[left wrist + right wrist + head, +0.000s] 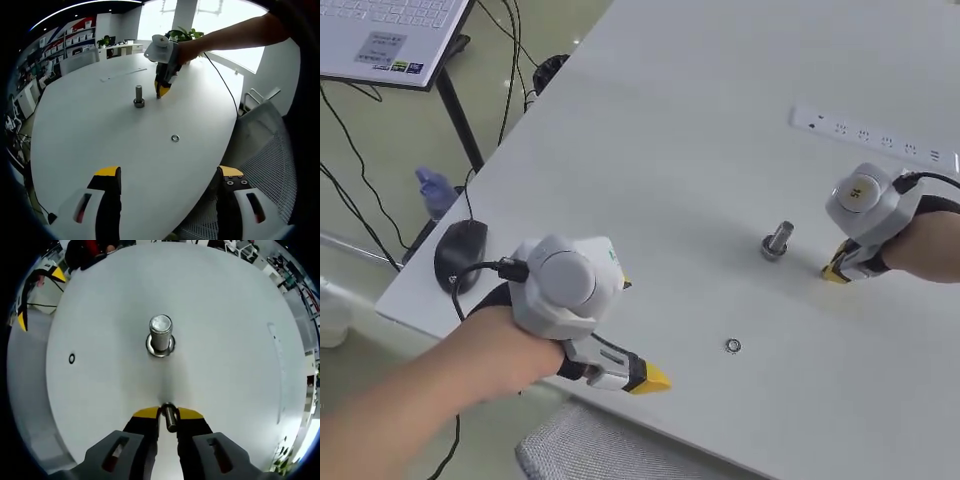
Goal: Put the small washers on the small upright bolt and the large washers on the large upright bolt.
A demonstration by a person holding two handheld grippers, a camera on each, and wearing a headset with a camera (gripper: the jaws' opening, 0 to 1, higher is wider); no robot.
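Right tongs (pixel 169 413) pinch the small bolt (pixel 171 421) near the large bolt (pixel 161 335) | left tongs (pixel 169 172) wide, empty | washer (pixel 733 346) lies apart on bench (pixel 670 150) | risk: small bolt may topple once released, being narrow-based.

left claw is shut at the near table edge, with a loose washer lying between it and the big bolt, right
No, the left claw is open: the left gripper view shows its jaws wide apart. The rest holds: it is at the near table edge, and the loose washer lies between it and the big bolt.
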